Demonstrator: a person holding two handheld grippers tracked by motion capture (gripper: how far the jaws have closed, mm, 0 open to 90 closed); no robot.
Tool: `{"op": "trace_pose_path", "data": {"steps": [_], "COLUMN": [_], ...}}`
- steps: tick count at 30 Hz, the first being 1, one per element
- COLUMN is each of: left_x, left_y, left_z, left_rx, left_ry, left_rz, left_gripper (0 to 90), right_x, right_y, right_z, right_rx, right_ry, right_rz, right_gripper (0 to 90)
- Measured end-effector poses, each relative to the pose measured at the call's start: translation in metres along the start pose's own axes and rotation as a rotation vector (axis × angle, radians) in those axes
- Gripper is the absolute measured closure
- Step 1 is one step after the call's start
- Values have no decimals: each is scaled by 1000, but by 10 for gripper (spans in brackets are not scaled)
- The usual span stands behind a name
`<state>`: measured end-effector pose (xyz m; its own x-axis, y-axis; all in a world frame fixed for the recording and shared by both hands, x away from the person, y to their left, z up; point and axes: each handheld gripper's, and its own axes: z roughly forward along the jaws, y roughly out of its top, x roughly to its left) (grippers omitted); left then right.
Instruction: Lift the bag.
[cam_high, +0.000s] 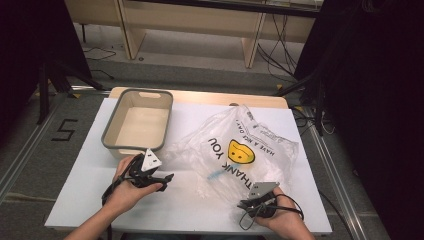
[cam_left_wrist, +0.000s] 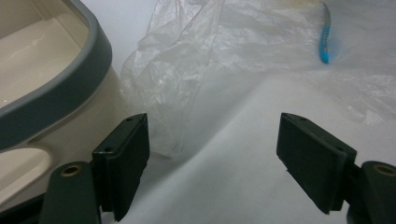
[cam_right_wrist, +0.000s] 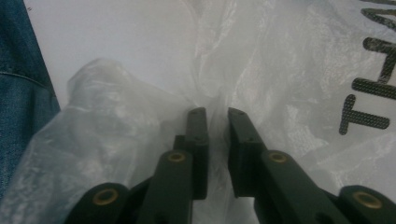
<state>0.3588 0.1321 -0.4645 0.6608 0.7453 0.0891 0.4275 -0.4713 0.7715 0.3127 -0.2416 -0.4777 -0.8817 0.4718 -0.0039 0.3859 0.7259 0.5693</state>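
Right gripper pinched on thin plastic bag, left gripper spread — likely to slip or tear if tugged.

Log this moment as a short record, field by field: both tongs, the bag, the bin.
left tongs: open, on the white table, beside the bin, facing the bag's crumpled edge
right tongs: shut on plastic bag
plastic bag: clear, smiley print, spread on table; a blue item shows through it
bin: grey-rimmed, cream, nothing inside
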Motion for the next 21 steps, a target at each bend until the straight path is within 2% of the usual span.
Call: {"op": "trace_pose_path", "data": {"steps": [3, 7, 10, 13, 16, 21], "left_x": [1, 2, 3, 3, 3, 3], "left_y": [-1, -2, -3, -5, -9, -9], "left_z": [1, 1, 2, 4, 9, 14], "left_rx": [1, 5, 9, 22, 37, 51], "left_ry": [5, 13, 25, 79, 115, 120], "left_rz": [-6, -5, -7, -34, -55, -45], "left_gripper": [251, 243, 238, 235, 236, 234], "right_x": [1, -1, -4, -6, -7, -8], "right_y": [0, -1, -3, -3, -4, -7], "right_z": [0, -1, -2, -6, -11, -18], "right_rx": [-2, -11, -33, -38, -55, -61], "right_ry": [8, 25, 41, 36, 37, 48], "right_rz": [-7, -12, 8, 6, 14, 10], "right_gripper": [897, 900, 900, 900, 900, 900]}}
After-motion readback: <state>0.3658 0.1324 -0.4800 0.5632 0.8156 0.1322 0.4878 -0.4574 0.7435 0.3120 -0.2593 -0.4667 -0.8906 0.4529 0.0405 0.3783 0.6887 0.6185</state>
